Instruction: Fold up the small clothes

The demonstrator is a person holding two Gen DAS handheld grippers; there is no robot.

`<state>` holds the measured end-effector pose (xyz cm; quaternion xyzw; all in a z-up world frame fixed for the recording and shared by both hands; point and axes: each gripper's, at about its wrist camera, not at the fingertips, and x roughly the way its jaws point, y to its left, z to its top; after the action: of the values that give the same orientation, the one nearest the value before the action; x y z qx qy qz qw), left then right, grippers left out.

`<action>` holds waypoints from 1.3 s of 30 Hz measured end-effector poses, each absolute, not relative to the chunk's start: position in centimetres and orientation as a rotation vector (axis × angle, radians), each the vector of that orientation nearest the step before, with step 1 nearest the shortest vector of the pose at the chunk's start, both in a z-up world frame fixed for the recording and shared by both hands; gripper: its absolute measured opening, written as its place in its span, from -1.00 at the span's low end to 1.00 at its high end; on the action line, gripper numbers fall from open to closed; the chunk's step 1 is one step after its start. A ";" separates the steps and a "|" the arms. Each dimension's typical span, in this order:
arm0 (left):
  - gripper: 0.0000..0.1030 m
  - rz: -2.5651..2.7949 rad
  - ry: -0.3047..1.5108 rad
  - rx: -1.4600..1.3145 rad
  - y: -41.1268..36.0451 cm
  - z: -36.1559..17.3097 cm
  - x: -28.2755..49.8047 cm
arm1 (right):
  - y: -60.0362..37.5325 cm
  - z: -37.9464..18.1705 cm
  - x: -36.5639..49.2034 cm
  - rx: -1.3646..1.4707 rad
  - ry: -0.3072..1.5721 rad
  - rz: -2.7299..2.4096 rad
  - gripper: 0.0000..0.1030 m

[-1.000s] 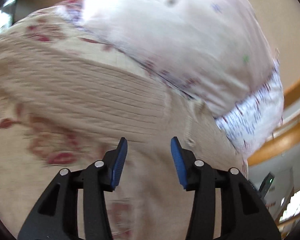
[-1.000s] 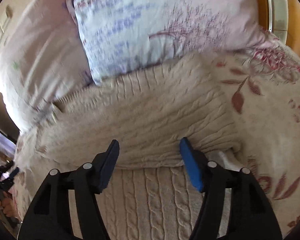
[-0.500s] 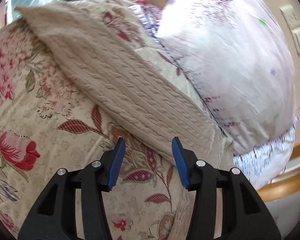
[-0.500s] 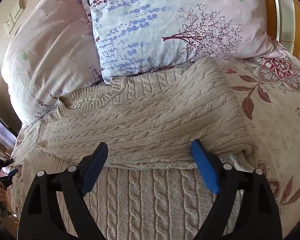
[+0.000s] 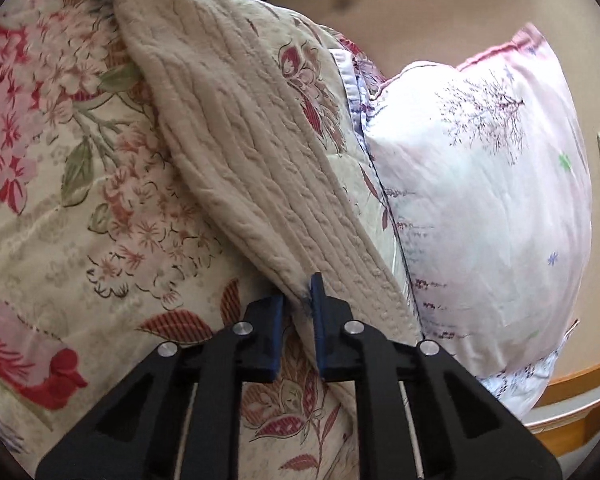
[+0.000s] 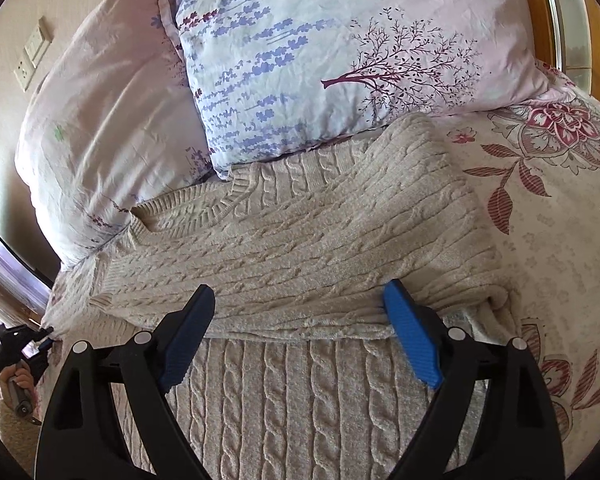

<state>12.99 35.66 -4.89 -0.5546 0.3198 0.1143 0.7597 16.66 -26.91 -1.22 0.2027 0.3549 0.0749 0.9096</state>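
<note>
Sweater [image 6: 300,240] is lying on the bedspread [image 6: 560,240] below the pillows [image 6: 340,60], one sleeve folded across its chest. Left gripper [image 5: 298,312] is pinching the other cuff [image 5: 300,280], likely to fold it inward, having just closed. Right gripper [image 6: 300,320] is hovering wide over the fold, holding nothing.

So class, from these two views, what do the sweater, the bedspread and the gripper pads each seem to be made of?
Sweater: a soft cream knit, probably wool or acrylic yarn; raised cable ribs show.
Bedspread: matte woven cloth, likely cotton, printed with red flowers, with a faint textured weave.
Pads of the right gripper: blue, finely ribbed, rubber or plastic; which one is unclear.
</note>
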 end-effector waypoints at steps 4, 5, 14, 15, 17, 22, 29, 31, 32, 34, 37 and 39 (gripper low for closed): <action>-0.87 0.235 0.643 -1.150 34.7 -3.0 13.4 | -27.1 -1.3 16.6 0.437 0.725 0.167 0.73; -0.87 0.219 0.618 -1.121 34.1 -1.9 13.6 | -27.2 -1.4 16.6 0.443 0.722 0.171 0.73; -0.88 -0.155 0.519 -0.948 23.2 5.6 16.4 | -27.5 -1.6 16.5 0.478 0.709 0.193 0.75; -0.88 -0.190 0.520 -0.935 22.0 5.8 16.6 | -27.5 -1.6 16.5 0.481 0.708 0.195 0.75; -0.88 -0.295 0.560 -0.880 17.5 5.5 17.8 | -27.5 -1.6 16.5 0.484 0.706 0.195 0.75; -0.86 -0.365 0.805 -0.830 10.2 0.0 20.1 | -27.5 -1.5 16.4 0.491 0.704 0.198 0.75; -0.50 -0.327 0.900 -1.009 11.9 -3.5 19.5 | -27.5 -1.5 16.3 0.496 0.701 0.195 0.75; -0.48 -0.278 0.860 -1.047 14.0 -3.3 18.9 | -27.5 -1.5 16.3 0.499 0.700 0.196 0.75; -0.48 -0.260 0.850 -1.057 14.7 -3.1 18.8 | -27.5 -1.5 16.3 0.501 0.699 0.196 0.75; -0.48 -0.197 0.818 -1.113 17.1 -2.9 18.9 | -27.5 -1.5 16.2 0.504 0.698 0.196 0.75; -0.49 -0.121 0.774 -1.194 20.0 -3.2 18.6 | -27.5 -1.5 16.2 0.504 0.698 0.196 0.75; -0.49 -0.064 0.740 -1.212 21.5 -3.1 18.4 | -27.5 -1.5 16.2 0.506 0.697 0.197 0.75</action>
<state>18.39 21.52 -3.05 -0.5563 0.3397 -0.0294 0.7578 16.21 -27.55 -1.49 0.2451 0.3372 0.0954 0.9040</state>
